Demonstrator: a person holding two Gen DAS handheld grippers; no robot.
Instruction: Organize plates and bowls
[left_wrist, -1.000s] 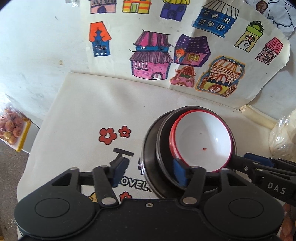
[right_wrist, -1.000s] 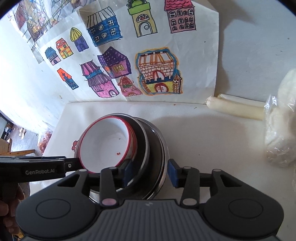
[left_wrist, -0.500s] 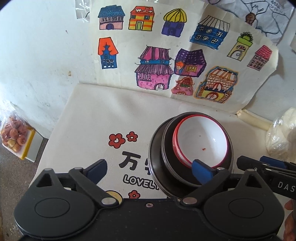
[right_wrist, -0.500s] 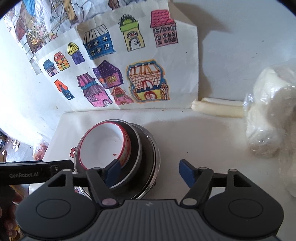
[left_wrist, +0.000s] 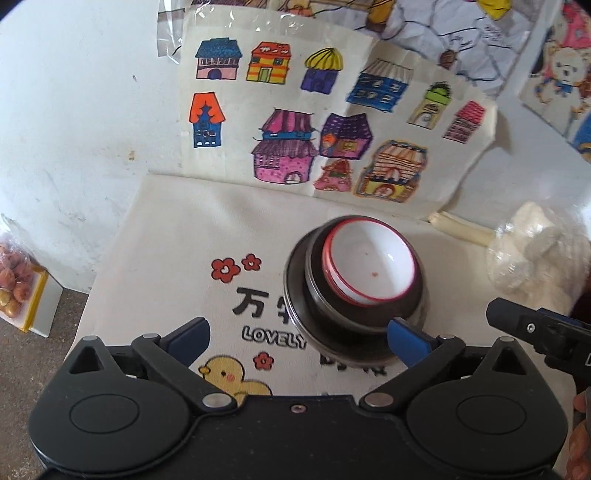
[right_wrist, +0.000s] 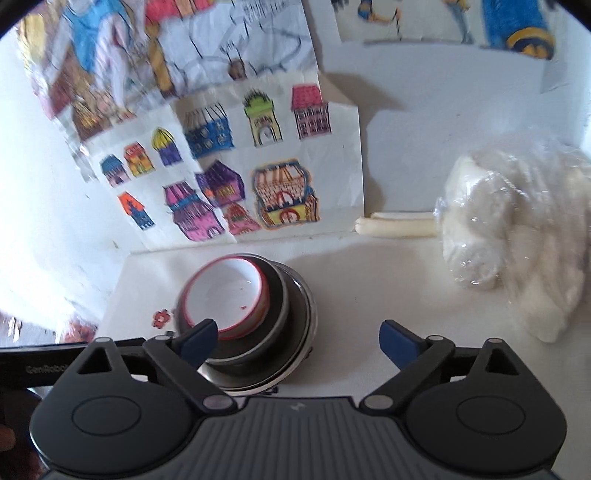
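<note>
Bowls sit nested on the cloth-covered desk: a white red-rimmed bowl inside dark metal bowls. The left hand-held gripper is opening, nothing pinched. The right hand-held gripper is opening too, its left finger over the stack, gripping nothing.

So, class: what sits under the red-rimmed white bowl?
The red-rimmed white bowl nests in a dark metal bowl, which sits in a wider dark dish on the printed cloth. Their bases and anything beneath them are hidden.
</note>
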